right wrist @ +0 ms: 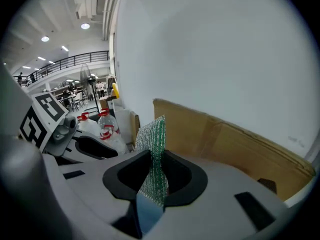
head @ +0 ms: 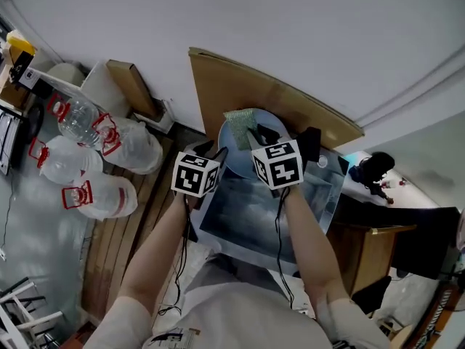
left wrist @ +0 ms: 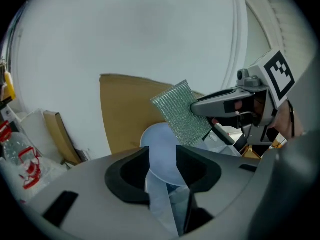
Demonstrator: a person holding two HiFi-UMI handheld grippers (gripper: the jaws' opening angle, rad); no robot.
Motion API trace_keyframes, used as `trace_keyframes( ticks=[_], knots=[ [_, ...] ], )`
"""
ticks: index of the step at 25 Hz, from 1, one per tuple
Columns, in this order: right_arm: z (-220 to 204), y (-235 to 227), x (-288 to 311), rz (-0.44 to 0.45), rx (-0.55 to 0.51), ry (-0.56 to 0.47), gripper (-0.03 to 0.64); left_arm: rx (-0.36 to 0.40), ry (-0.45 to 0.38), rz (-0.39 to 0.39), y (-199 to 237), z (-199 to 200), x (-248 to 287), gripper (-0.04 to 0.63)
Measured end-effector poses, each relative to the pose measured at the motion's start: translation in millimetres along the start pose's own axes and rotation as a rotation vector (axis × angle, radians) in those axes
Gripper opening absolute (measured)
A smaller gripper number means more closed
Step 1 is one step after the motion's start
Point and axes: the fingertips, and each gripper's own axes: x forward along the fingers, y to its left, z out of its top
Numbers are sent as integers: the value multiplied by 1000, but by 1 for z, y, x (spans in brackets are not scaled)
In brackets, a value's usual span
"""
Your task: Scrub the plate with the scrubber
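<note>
Currently the round, smooth pale-blue plate sits tilted up at the far end of the stainless-steel sink basin, its broad face turned toward the left claw. That claw's dark pads stand apart. The plate's lower rim shows in the gap between them, and neither pad presses on it.

A flat, rectangular scrubber of green and silver woven mesh overlaps the plate's upper rim. Whether it touches the plate I cannot tell. The right claw is clamped on the scrubber's lower part. In the right gripper view the pad stands edge-on, with its long axis rising out of the claw and slightly twisted. In the left gripper view its coarse, glittering face shows as a tilted rectangle, with one corner pointing up.

Behind the sink a matte sheet of brown cardboard leans against the plain white wall. On the floor to the left lie clear plastic water jugs with red handles.
</note>
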Motion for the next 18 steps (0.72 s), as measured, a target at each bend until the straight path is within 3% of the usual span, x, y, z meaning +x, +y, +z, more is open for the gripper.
trace_keyframes(
  ticks=[6, 10, 13, 15, 18],
  knots=[
    [-51, -3, 59, 40, -73, 206, 109, -147, 52, -58, 22, -29, 52, 177],
    [-70, 0, 86, 61, -172, 302, 110, -177, 112, -25, 37, -46, 77, 176],
    [-80, -5, 103, 47, -243, 354, 112, -208, 124, 18, 49, -55, 88, 169],
    [-81, -9, 113, 41, -275, 367, 114, -244, 127, 2, 49, -57, 93, 166],
    [-86, -12, 128, 49, -317, 384, 112, -263, 121, -30, 45, -57, 99, 100]
  ],
)
